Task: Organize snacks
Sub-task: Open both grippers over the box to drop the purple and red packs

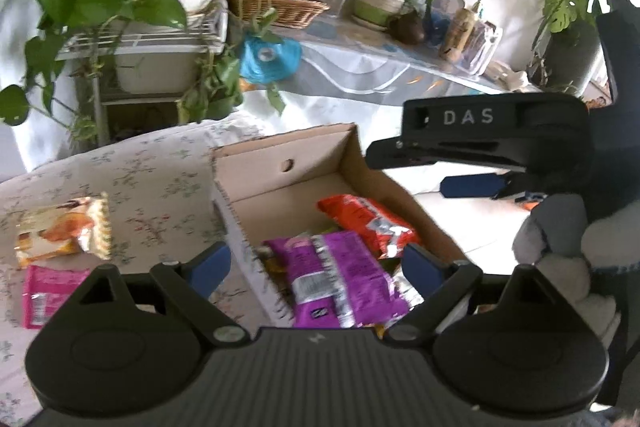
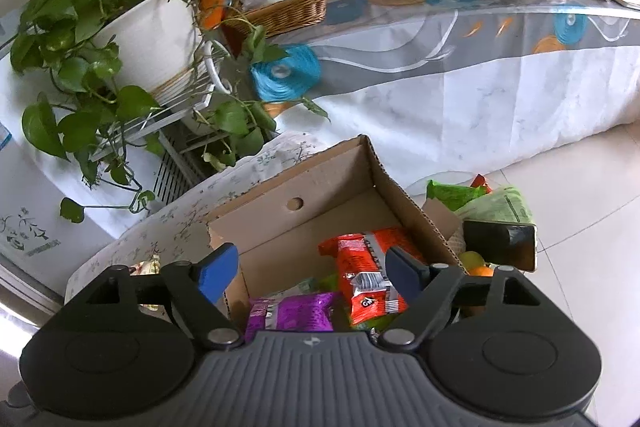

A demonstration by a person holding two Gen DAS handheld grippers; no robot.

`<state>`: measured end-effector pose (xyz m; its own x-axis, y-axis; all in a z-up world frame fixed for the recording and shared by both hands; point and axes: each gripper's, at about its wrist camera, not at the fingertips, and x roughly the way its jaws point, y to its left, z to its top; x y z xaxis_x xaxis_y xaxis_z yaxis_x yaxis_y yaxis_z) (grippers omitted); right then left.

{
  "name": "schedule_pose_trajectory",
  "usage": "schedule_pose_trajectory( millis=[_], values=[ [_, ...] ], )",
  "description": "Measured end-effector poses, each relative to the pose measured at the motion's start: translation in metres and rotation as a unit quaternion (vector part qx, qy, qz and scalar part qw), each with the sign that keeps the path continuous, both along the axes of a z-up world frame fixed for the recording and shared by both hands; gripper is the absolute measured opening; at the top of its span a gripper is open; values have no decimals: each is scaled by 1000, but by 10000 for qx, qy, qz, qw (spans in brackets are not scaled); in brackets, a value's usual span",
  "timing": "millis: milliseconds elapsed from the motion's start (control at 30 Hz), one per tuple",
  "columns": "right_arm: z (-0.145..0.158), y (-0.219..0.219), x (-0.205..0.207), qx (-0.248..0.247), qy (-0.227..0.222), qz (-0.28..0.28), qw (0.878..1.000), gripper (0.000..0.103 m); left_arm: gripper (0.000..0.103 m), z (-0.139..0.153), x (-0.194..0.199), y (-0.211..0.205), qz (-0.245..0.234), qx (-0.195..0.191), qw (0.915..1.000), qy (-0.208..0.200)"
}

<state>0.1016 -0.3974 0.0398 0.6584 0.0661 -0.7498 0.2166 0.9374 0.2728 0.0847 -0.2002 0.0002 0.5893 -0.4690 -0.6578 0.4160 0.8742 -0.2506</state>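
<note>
Both tools hung over the open brown cardboard box (image 1: 280, 183) with their jaws spread wide and nothing between them; the left gripper (image 1: 316, 263) hovered above the shiny purple foil snack packet (image 1: 340, 279), and the right gripper (image 2: 310, 267) above the orange-red foil snack packet (image 2: 368, 275); both packets already lay inside the box, the purple one overlapping the near end of the orange-red one. Two snacks were left outside, to the left of the box on the pale floral-print cloth (image 1: 152, 183): a cream-and-orange crimped wrapper (image 1: 64, 227), and just below it a flat pink packet (image 1: 44, 295); so the job looked roughly half done. To my eye the sensible next step belonged to the left tool, since those two lay on its side; it would do well to come down flat over the cream wrapper, pinch across its narrow width rather than at a crimped end, lift clear of the box wall (image 1: 240, 227), and let go in the bare far half of the box floor, so the pile stayed level; a grip too close to the cloth might gather the fabric as well.
</note>
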Motion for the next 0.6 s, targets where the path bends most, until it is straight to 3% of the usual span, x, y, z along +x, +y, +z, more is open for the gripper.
schedule_pose_trajectory(
  millis=[600],
  values=[
    [5, 48, 7, 17, -118, 689, 9975, 88, 92, 16, 6, 101, 1069, 329, 9937, 107]
  ],
)
